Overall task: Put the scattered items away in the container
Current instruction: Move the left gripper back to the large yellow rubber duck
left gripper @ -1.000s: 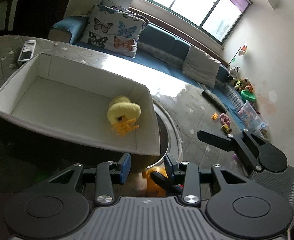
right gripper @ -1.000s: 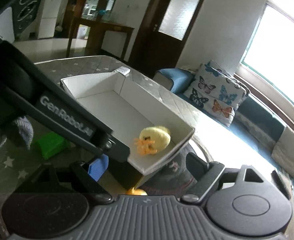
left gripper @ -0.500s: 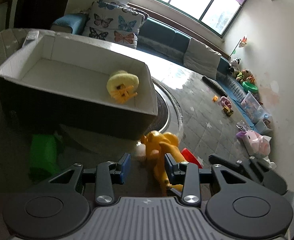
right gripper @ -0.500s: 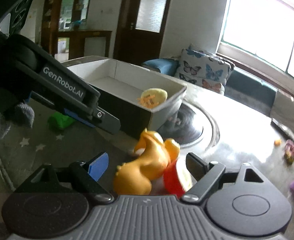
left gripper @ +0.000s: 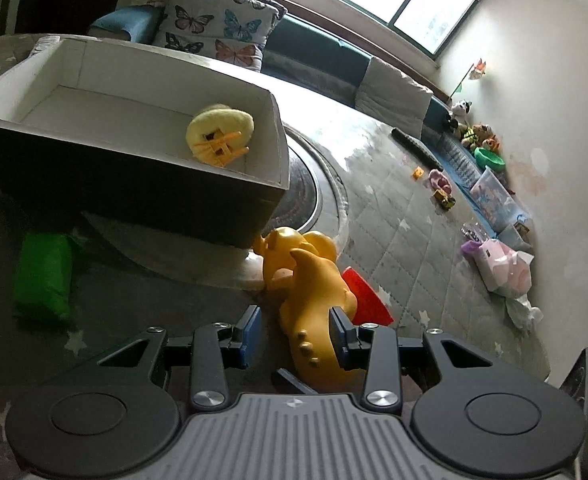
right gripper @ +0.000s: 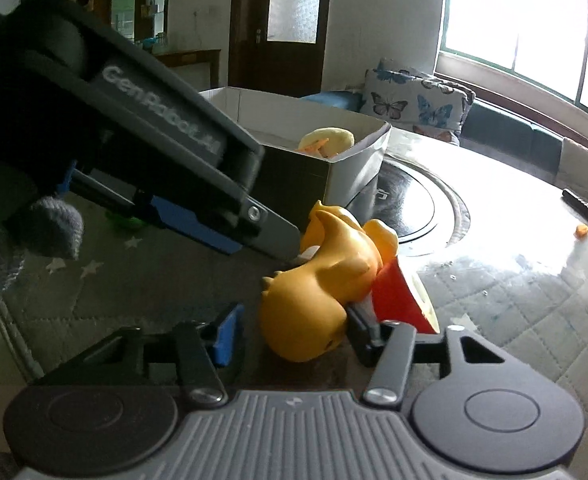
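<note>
An orange toy dinosaur lies on the quilted mat in front of the box, with a red cup behind it. My left gripper is open, its jaws on either side of the dinosaur's tail end. My right gripper is open around the dinosaur from the other side, with the red cup by its right finger. A yellow plush chick lies inside the white-lined box. The left gripper's body crosses the right wrist view.
A green block lies on the mat left of the box. A round black disc sits behind the box. Small toys and bags lie at the right. A sofa with a butterfly cushion stands behind.
Both grippers have come down and closer to the orange dinosaur, which now sits between the fingers of each. The box has moved up and away in both views.
</note>
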Available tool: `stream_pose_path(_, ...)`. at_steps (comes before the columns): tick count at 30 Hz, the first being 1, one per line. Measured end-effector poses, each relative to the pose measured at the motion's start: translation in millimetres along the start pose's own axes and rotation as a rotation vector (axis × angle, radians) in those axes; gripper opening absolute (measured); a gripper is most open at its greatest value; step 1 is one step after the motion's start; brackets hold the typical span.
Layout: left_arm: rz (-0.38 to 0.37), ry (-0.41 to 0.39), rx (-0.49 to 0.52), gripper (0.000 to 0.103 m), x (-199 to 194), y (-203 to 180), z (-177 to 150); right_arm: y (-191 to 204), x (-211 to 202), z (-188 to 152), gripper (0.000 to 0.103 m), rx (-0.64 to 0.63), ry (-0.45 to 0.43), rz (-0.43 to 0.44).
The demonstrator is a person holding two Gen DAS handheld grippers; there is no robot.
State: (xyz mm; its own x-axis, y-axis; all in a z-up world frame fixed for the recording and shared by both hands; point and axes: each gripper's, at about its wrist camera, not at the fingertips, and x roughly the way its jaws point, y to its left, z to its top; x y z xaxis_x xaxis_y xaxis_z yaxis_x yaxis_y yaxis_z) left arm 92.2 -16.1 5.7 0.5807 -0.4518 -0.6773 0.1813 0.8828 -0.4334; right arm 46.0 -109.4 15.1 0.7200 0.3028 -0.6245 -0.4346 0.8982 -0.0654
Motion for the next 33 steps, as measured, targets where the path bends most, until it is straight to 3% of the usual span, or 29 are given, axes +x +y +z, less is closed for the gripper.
stream_pose_path(8,-0.007,0.018,0.019,0.04,1,-2,-3,17,-7,-5,0.046,-0.044,-0.01,0.059)
stream_pose_path(24,0.037,0.056,0.074,0.039,3,-12,-10,17,-11,-14,0.046,-0.068,-0.015,0.082)
stream_pose_path(33,0.054,0.035,0.121,0.036,0,-19,-13,13,-6,-18,0.047,-0.056,-0.004,0.079)
